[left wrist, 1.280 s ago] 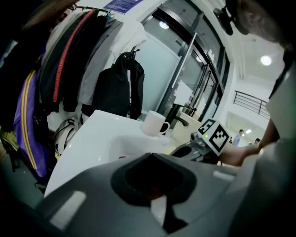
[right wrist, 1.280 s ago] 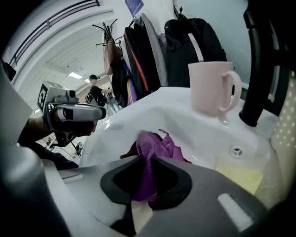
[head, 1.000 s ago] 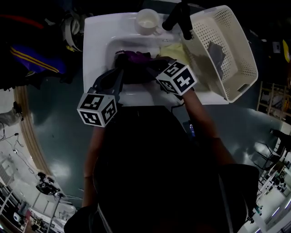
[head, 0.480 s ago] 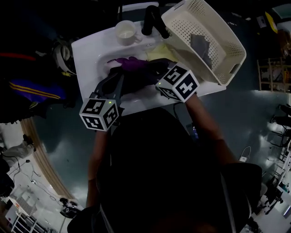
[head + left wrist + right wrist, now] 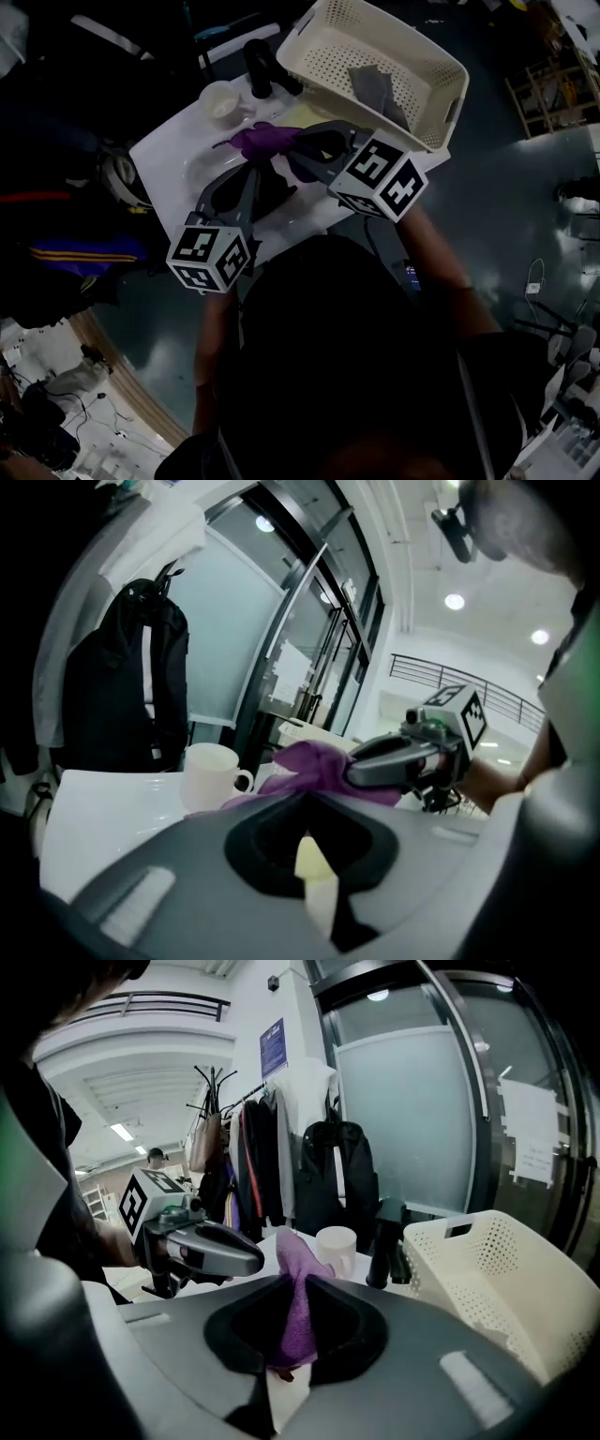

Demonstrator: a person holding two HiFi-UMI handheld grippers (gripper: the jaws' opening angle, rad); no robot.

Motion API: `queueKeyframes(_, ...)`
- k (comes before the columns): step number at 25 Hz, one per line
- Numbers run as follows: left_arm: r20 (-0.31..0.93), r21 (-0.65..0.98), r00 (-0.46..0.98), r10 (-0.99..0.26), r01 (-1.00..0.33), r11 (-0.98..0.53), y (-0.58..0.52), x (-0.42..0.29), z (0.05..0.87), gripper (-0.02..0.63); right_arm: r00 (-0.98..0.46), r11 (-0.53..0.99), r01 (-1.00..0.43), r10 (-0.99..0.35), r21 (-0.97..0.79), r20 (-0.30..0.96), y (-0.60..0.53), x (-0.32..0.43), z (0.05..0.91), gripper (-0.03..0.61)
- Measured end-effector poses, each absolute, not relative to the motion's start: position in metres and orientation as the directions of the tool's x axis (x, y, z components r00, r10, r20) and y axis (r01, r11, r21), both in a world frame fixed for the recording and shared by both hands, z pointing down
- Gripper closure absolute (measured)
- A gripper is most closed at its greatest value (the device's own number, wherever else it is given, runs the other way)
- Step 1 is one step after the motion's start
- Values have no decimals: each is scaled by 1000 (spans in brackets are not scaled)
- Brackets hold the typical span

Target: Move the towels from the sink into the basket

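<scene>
From overhead, the right gripper (image 5: 298, 150) holds the purple towel (image 5: 260, 141) just above the white sink (image 5: 173, 155), with the cloth trailing toward the cup (image 5: 220, 98). That gripper's own view settles the grip: its jaws are clamped on a fold of the purple cloth, which rises between them. Only the head view looks into the basket (image 5: 448, 98), where a grey towel (image 5: 373, 89) lies, and it also shows a yellow towel (image 5: 311, 114) beside the black tap (image 5: 262, 67). The left gripper (image 5: 255, 173) sits close beside the purple towel. Its own view shows its jaws nearly together, with a pale yellow patch in the slit. I cannot tell whether that patch is pinched cloth or something seen through the gap.
</scene>
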State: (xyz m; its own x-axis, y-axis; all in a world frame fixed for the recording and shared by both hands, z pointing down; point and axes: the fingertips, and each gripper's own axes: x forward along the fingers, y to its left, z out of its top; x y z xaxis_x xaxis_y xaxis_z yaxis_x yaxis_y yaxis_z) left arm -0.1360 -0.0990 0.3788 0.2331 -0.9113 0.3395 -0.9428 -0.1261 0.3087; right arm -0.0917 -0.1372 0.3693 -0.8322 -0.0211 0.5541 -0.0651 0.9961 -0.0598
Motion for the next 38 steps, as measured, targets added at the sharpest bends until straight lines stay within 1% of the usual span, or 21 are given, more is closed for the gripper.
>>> queueKeyframes(4,302,301,291,-908,-933,-198,-113,-120,359,607,-849,993,-110,-76,-34,524,-147,-79,347,535)
queueKeyframes(10,271,273,374,-887,-913,-302,-136,-98,340,607,-853,976,-216,-185,-7,487,-170,-53,324,535)
queueKeyframes(16,242,261,447,-861,-885,-386,-161,-73,327,607,-864,946,-324,-299,8,406,-196,-20,287,535)
queueKeyframes(22,235,266,513,-826,-851,-453,-176,-46,326,607,-845,905,-422,-413,49,341,-223,12,256,535)
queueKeyframes(27,229,262,543,-808,-833,-486,-187,-29,321,607,-812,857,-510,-507,69,290,-248,43,236,535)
queueKeyframes(33,239,277,563,-791,-820,-500,-194,-16,327,607,-749,772,-632,-632,72,198,-278,85,213,535)
queueKeyframes(35,248,281,563,-789,-821,-498,-196,-14,330,607,-734,755,-652,-650,64,195,-286,94,215,535)
queueKeyframes(38,257,287,560,-788,-823,-491,-200,-12,335,607,-718,744,-665,-658,56,227,-295,99,232,534)
